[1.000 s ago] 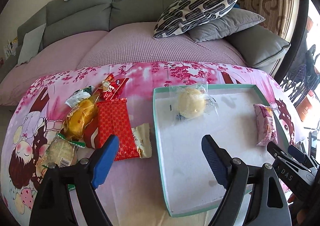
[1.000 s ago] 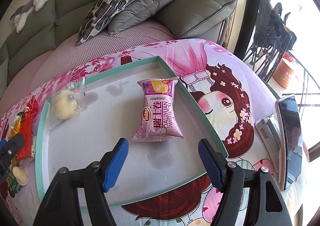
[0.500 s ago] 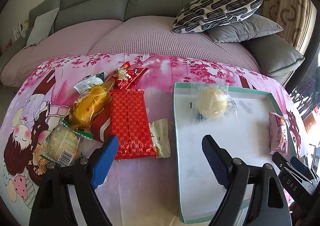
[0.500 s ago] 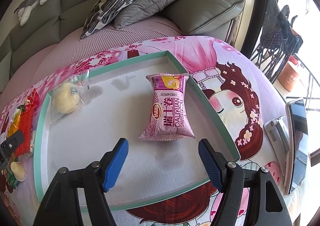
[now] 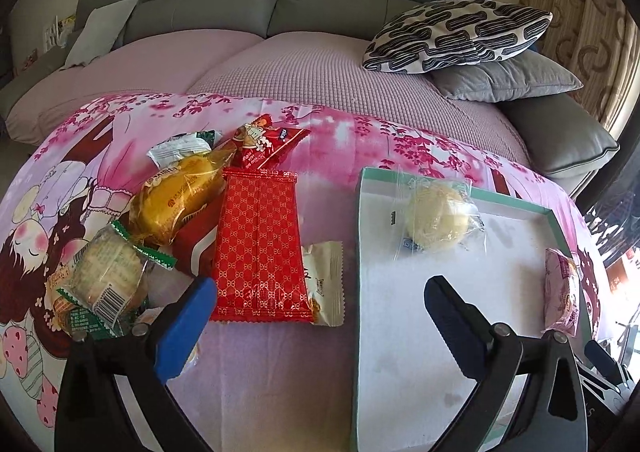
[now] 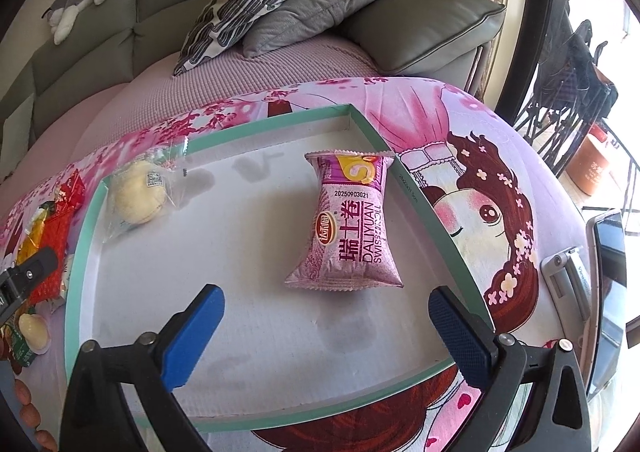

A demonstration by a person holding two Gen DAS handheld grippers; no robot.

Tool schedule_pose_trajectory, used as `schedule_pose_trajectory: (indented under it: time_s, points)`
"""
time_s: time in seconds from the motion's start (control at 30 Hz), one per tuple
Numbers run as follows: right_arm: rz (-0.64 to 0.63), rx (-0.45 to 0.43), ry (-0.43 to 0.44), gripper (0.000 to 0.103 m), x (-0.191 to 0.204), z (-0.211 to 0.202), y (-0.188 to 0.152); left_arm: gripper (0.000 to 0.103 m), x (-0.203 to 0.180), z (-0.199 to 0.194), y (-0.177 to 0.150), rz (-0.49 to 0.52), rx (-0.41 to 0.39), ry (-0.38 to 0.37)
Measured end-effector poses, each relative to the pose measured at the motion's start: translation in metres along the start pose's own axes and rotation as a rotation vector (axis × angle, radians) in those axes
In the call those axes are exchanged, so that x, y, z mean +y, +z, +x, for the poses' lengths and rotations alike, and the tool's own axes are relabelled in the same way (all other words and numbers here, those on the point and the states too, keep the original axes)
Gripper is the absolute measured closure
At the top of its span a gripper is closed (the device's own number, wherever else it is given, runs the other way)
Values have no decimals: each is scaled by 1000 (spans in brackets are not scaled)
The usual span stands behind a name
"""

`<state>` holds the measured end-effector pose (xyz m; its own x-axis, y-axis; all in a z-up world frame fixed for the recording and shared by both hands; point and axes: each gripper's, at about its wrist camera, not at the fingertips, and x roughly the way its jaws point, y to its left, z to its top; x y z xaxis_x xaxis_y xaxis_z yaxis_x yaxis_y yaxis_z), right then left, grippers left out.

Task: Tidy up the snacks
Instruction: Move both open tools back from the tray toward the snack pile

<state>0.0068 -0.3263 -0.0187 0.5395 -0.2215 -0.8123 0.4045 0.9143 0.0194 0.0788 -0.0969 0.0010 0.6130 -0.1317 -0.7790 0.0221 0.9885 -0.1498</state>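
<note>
Left hand-held gripper [image 5: 320, 304]: jaws wide apart, just been opening, nothing between them. It hangs over the pink cartoon cloth [image 5: 340, 140] on the desk, straddling the gap between the snack pile and the tray [image 5: 362, 236]. Versus a second ago, the left view has slid toward the pile: the tray sits further right in the picture and its near corner is cut off, while the pile looks bigger and closer.

Pile (left of the tray, none in it): red patterned packet [image 5: 258, 248] lying flat, a cream wrapper [image 5: 326, 280] poking out from under its right edge, a yellow bun packet [image 5: 180, 200] touching the red one's left side, a green-edged biscuit pack [image 5: 106, 280] just beside the left blue pad [image 5: 184, 332], a small red snack bag [image 5: 264, 144] and a white-green sachet [image 5: 180, 146] at the far end.

Right hand-held gripper [image 6: 326, 318]: jaws also spread wide, just been opening, empty. It hovers above the tray floor, near the front rim. The pink Swiss roll pack [image 6: 350, 228] lies flat in the tray just beyond the fingers, near the right wall, not touched. The clear-wrapped round bun [image 6: 138, 198] sits in the far left corner of the tray. Both are in the same spots as before (right view barely changed).

A phone on a stand [image 6: 604, 292] sits at the right edge of the cloth.
</note>
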Motion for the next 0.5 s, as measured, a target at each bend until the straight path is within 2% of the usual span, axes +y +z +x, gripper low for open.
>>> schedule_pose_trajectory:
  time_s: [0.1,0.23,0.37,0.5]
  points:
    - [-11,6,20,0,2,1,0,0,2,-1,-3,-17,0,-26]
    - [-36,6,56,0,9,-1,-1,0,5,-5,-7,-9,-19,10]
    - [-31,26,102,0,19,1,-2,0,17,-7,-9,-50,-17,6]
    - [-54,55,175,0,39,6,-5,0,31,-10,-9,-91,-14,40]
